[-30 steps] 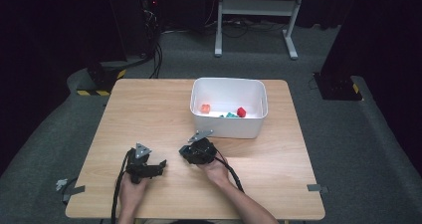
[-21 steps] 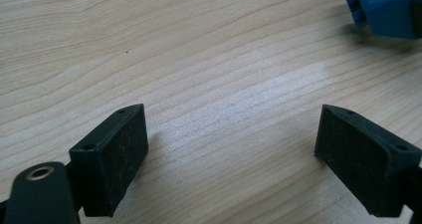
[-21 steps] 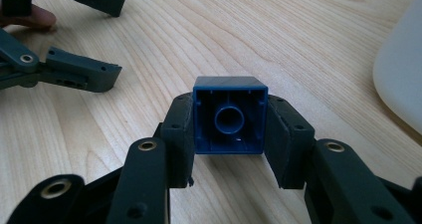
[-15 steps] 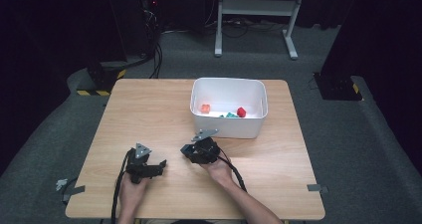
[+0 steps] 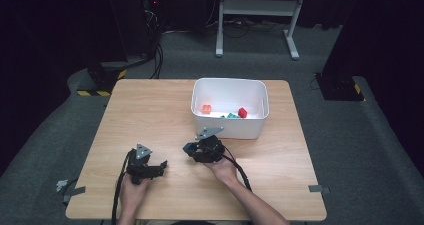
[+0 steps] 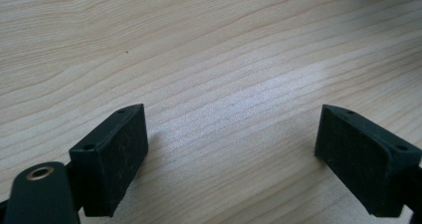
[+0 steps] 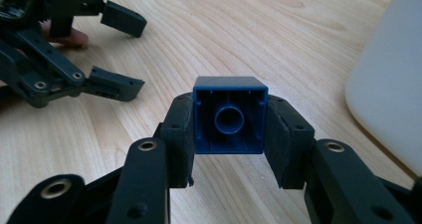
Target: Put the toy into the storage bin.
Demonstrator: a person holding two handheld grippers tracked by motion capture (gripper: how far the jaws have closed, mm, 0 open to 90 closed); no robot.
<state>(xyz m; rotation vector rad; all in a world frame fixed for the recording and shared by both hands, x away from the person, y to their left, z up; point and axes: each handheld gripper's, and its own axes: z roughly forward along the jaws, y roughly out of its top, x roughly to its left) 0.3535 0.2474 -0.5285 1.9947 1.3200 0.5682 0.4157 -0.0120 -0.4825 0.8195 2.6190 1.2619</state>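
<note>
1. The blue block [image 7: 229, 115] is clamped between the two jaws of the right gripper [image 7: 229, 134], its hollow underside with a round tube in the middle turned towards that gripper's camera.
2. In the high view the right gripper [image 5: 192, 148] sits near the middle of the wooden table [image 5: 150, 110], just in front of the near wall of the white bin [image 5: 230, 127], with the block a small blue patch at its tip, pointing left.
3. In the right gripper view the block is held just above the tabletop, and the rounded white wall of the bin rises at the right edge.
4. The left gripper [image 5: 161, 166] lies to the left of the right one and nearer the table's near edge, held in the person's left hand [image 5: 131, 187]; its jaws stand wide apart with nothing between them.
5. The left gripper view shows bare wood grain between the two spread black pads [image 6: 115, 157].
6. From the right gripper view the left gripper [image 7: 122, 55] appears at the upper left, near but apart from the block, with a fingertip showing behind it.
7. Inside the bin lie an orange piece [image 5: 206, 109], a red piece [image 5: 242, 112] and a teal piece [image 5: 231, 116], all towards its near side.
8. The right hand [image 5: 223, 169] grips its tool from the near side, a cable trailing back along the forearm.
</note>
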